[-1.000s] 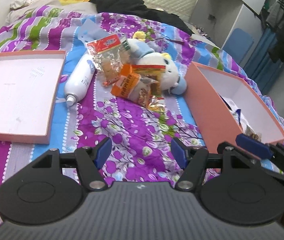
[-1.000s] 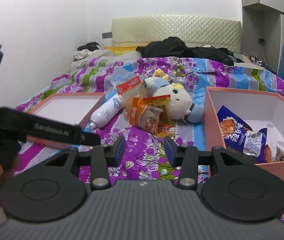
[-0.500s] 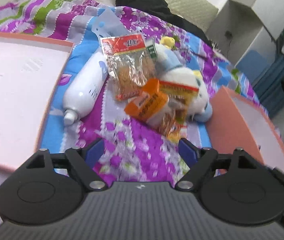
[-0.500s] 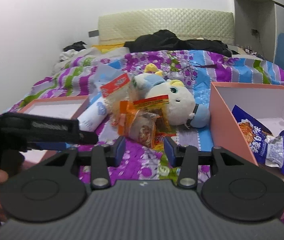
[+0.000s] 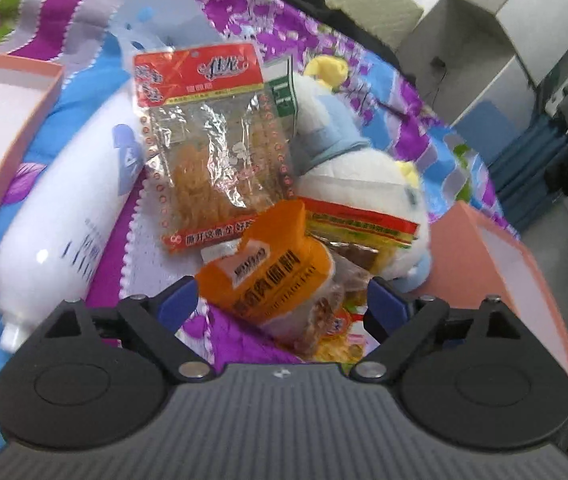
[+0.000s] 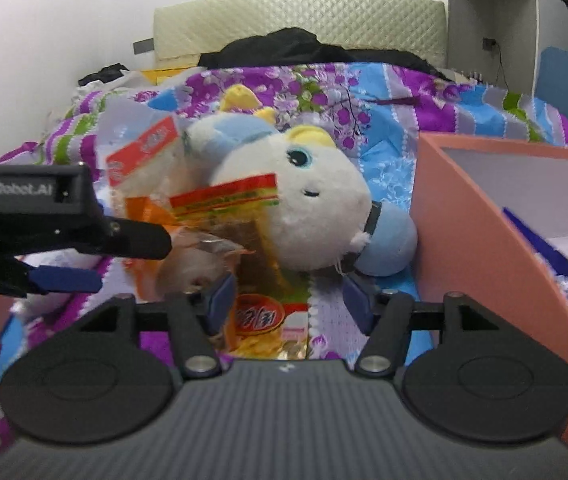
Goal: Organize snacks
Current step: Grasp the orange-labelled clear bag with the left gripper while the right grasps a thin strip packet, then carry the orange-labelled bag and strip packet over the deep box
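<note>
Snack packets lie in a pile on the bedspread. An orange packet (image 5: 272,268) sits between the open jaws of my left gripper (image 5: 282,306). A clear packet with a red top (image 5: 212,144) lies behind it. A yellow-and-red packet (image 6: 260,256) leans on the plush toy (image 6: 304,208), and my right gripper (image 6: 290,300) is open just in front of its lower end. The left gripper (image 6: 64,276) shows at the left of the right wrist view. The pink box (image 6: 496,248) at the right holds several snacks.
A white bottle (image 5: 68,232) lies left of the pile. A shallow pink lid (image 5: 0,128) lies at the far left. The plush toy (image 5: 356,172) sits behind the snacks. Dark clothes and a padded headboard (image 6: 300,28) are at the bed's far end.
Both grippers have moved forward to the snack pile. The left gripper's jaws have opened wider and now straddle the orange packet; the right gripper has opened wider too.
</note>
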The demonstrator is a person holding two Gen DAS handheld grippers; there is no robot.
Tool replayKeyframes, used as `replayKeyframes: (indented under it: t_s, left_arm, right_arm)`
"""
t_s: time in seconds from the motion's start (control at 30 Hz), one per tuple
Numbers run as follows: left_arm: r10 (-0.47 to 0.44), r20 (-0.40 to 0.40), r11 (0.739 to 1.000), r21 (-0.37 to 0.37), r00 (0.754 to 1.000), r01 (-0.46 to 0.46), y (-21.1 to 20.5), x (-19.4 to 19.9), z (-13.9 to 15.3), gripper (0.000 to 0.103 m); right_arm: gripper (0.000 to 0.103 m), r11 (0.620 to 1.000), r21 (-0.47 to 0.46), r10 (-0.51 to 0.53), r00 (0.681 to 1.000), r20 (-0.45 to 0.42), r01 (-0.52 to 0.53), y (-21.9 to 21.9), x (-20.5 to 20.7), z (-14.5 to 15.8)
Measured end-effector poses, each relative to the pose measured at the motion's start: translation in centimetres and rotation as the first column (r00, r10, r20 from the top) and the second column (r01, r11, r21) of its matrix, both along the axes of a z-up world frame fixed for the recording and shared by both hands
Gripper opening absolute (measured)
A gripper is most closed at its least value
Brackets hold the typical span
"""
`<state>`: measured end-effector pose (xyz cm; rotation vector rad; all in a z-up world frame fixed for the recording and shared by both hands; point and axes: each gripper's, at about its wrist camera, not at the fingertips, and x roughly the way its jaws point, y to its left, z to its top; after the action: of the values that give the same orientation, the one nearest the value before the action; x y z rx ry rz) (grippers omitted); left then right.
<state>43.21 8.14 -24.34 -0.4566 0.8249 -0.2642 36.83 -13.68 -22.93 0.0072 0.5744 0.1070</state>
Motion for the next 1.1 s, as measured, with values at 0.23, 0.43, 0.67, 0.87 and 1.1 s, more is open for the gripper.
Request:
replayKeyframes:
  t_s: [0.23,0.43,0.67,0.87,1.1]
  left_arm:
    - [-0.084,-0.009,0.996,0.043,0.996,0.084,-1.5,3.0,-1.7,0.094]
    - [-0.106,0.001,0.989,0.1,0.994,0.105,-2.3,3.8,-2.0,0.093]
    - [-0.114,0.006,0.981,0.156,0.994,0.111,-2.9,3.3,-1.8,0.081]
    - [-0.117,0.024,0.974,0.196,0.993,0.11,-3.3,2.1,-0.4,0.077]
    - [-0.101,0.039,0.976,0.199,0.994,0.092,-3.2,-1.0,1.8,0.077]
  right_arm:
    - [0.061,0.996,0.081,0.045,0.998,-0.048,-0.041,-0.3,2.8,-2.5]
    - [0.057,0.982,0.143,0.132,0.99,-0.042,-0.125,-0.4,3.7,-2.8]
    - [0.016,0.965,0.169,0.212,0.976,-0.038,-0.203,0.2,3.2,-2.3]
    - [0.01,0.974,0.133,0.187,0.982,-0.032,-0.181,0.7,1.6,-0.9]
    - [0.01,0.983,0.101,0.155,0.988,-0.026,-0.151,0.2,-1.5,1.2]
